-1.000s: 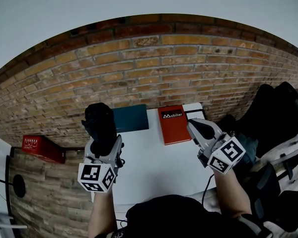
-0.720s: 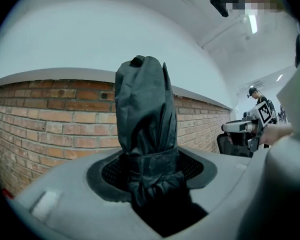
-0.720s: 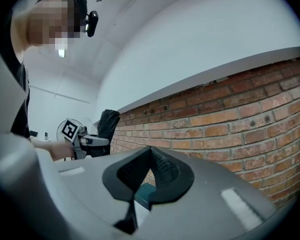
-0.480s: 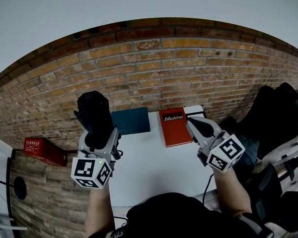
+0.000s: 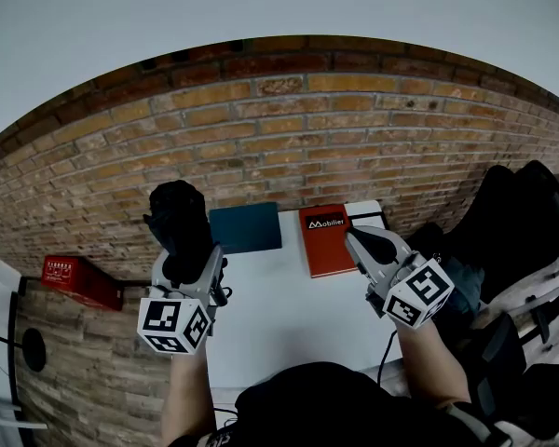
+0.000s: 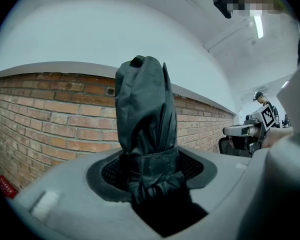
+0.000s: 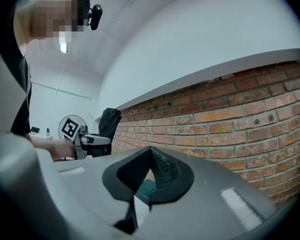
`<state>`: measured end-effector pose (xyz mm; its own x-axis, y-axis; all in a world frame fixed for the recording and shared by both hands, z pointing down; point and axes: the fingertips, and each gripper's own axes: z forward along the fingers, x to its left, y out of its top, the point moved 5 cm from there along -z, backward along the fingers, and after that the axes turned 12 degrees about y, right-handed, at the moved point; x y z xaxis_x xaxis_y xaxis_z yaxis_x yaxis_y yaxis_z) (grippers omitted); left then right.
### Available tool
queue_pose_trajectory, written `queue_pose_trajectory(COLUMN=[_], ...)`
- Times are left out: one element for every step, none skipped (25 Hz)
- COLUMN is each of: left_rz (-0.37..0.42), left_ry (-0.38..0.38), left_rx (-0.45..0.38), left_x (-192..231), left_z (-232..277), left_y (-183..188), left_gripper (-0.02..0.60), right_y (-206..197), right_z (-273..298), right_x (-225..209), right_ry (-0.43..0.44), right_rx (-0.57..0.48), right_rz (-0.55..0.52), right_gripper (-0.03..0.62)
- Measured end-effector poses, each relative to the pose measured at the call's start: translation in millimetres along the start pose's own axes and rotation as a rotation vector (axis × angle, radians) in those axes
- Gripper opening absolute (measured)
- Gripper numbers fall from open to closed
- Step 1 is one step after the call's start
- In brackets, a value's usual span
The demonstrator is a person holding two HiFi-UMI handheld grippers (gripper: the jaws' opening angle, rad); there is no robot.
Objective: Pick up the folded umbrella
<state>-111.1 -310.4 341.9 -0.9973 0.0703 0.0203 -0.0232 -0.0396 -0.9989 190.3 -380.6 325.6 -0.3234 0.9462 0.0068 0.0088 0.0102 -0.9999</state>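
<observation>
The folded umbrella (image 5: 178,223) is black, wrapped with its strap, and stands upright above the left end of the white table (image 5: 289,315). My left gripper (image 5: 194,270) is shut on its lower part. In the left gripper view the umbrella (image 6: 145,124) rises between the two jaws and fills the gap. My right gripper (image 5: 354,237) hovers level over the table's right side, near the red book, shut with nothing in it. In the right gripper view the tips of the right gripper (image 7: 151,152) meet.
A teal book (image 5: 246,227) and a red book (image 5: 324,240) lie at the table's far edge against the brick wall (image 5: 289,138). A white notebook (image 5: 365,212) lies beside the red book. A red box (image 5: 79,279) sits lower left. Black chairs (image 5: 508,212) stand at the right.
My left gripper has lifted the umbrella a little and drifted slightly left in the head view. The right gripper has stayed about where it was.
</observation>
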Motion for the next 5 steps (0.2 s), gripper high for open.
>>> queue_pose_trajectory(left_rz=[0.001,0.001,0.0,0.0,-0.001], left_ry=[-0.002,-0.004,-0.005,-0.006,-0.006], left_rx=[0.001,0.003,0.006,0.009,0.012], left_x=[-0.4,-0.7,-0.8,-0.8,-0.7], left_z=[0.7,1.5,2.3,3.1,3.9], left_y=[-0.5,-1.0,-1.5,-2.0,-2.5], left_gripper=[0.276,0.276,0.276,0.276,0.276], right_y=[-0.7,-1.2,-1.6,-1.9,-2.2], right_z=[1.4,2.9,4.3,5.7,7.0], right_x=[0.5,0.8,1.0,1.2,1.4], right_ry=[0.002,0.004,0.006,0.008,0.01], right_rx=[0.001,0.001,0.002,0.003,0.004], right_rz=[0.001,0.002,0.004,0.006,0.007], right_gripper=[-0.002,-0.002,-0.002,-0.002,-0.002])
